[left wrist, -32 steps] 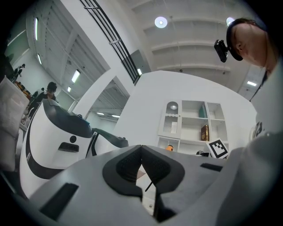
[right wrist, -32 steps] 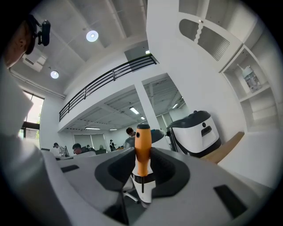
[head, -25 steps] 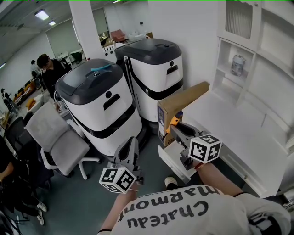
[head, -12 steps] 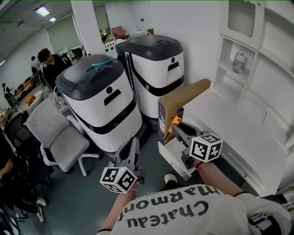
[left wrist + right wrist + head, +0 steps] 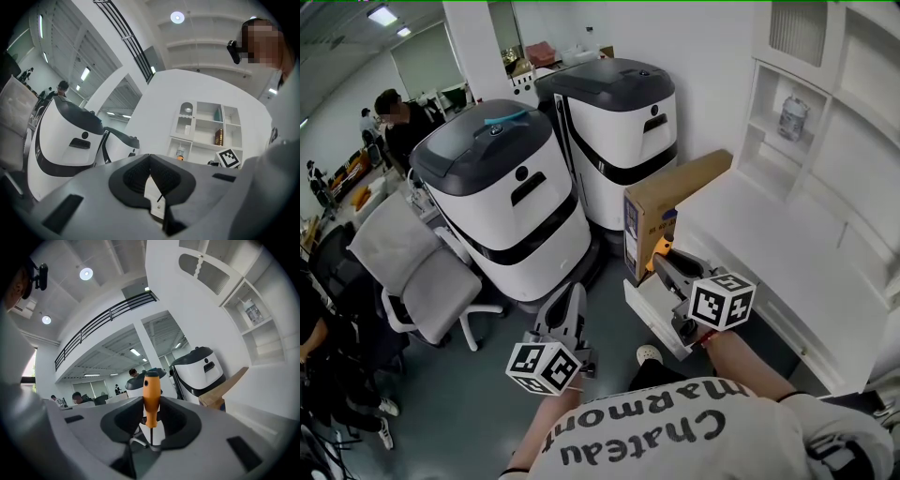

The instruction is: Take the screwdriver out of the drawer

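Note:
The screwdriver's orange handle (image 5: pixel 151 397) stands upright between the jaws of my right gripper (image 5: pixel 151 404), which is shut on it, and its thin shaft points down. In the head view the right gripper (image 5: pixel 667 265) holds the screwdriver (image 5: pixel 660 248) just above the open white drawer (image 5: pixel 645 309) under the white desk. My left gripper (image 5: pixel 572 295) hangs lower left over the grey floor, apart from the drawer. In its own view the left gripper (image 5: pixel 150 158) is shut with nothing in it.
Two white-and-dark-grey machines (image 5: pixel 502 202) (image 5: pixel 614 122) stand behind the drawer. A cardboard box (image 5: pixel 670 202) leans by the white desk (image 5: pixel 778 253). White shelving holds a jar (image 5: pixel 792 117). A grey office chair (image 5: pixel 412 277) and a person (image 5: pixel 398 122) are at the left.
Both grippers have sunk slightly. The right gripper keeps its hold on the screwdriver above the open drawer.

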`<act>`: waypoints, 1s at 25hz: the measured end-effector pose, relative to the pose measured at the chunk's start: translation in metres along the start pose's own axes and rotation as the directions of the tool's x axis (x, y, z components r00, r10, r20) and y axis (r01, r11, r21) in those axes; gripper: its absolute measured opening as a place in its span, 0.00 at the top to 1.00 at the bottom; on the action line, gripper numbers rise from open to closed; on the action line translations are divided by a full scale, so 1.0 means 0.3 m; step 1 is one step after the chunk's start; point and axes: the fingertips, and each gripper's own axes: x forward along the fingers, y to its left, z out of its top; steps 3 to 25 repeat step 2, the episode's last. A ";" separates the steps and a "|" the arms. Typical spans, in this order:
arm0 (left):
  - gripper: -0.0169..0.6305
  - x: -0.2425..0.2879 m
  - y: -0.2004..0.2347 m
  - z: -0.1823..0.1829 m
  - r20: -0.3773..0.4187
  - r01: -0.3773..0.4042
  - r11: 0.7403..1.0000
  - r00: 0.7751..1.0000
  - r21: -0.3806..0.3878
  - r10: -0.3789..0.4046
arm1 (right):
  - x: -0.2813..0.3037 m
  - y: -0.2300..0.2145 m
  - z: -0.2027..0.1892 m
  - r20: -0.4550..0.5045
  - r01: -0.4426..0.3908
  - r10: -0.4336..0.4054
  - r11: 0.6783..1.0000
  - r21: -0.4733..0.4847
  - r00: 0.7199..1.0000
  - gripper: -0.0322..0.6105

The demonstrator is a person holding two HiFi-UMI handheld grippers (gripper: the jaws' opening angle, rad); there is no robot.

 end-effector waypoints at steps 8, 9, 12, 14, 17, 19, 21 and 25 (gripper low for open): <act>0.94 0.002 0.011 -0.006 -0.002 -0.005 1.000 1.000 -0.001 0.005 | 0.008 -0.006 -0.012 -0.008 0.000 0.000 1.000 0.002 1.000 0.77; 0.94 0.002 0.011 -0.006 -0.002 -0.005 1.000 1.000 -0.001 0.005 | 0.008 -0.006 -0.012 -0.008 0.000 0.000 1.000 0.002 1.000 0.77; 0.94 0.002 0.011 -0.006 -0.002 -0.005 1.000 1.000 -0.001 0.005 | 0.008 -0.006 -0.012 -0.008 0.000 0.000 1.000 0.002 1.000 0.77; 0.94 0.002 0.011 -0.006 -0.002 -0.005 1.000 1.000 -0.001 0.005 | 0.008 -0.006 -0.012 -0.008 0.000 0.000 1.000 0.002 1.000 0.77; 0.94 0.002 0.011 -0.006 -0.002 -0.005 1.000 1.000 -0.001 0.005 | 0.008 -0.006 -0.012 -0.008 0.000 0.000 1.000 0.002 1.000 0.77; 0.94 0.002 0.011 -0.006 -0.002 -0.005 1.000 1.000 -0.001 0.005 | 0.008 -0.006 -0.012 -0.008 0.000 0.000 1.000 0.002 1.000 0.77; 0.94 0.002 0.011 -0.006 -0.002 -0.005 1.000 1.000 -0.001 0.005 | 0.008 -0.006 -0.012 -0.008 0.000 0.000 1.000 0.002 1.000 0.77; 0.94 0.002 0.011 -0.006 -0.002 -0.005 1.000 1.000 -0.001 0.005 | 0.008 -0.006 -0.012 -0.008 0.000 0.000 1.000 0.002 1.000 0.77</act>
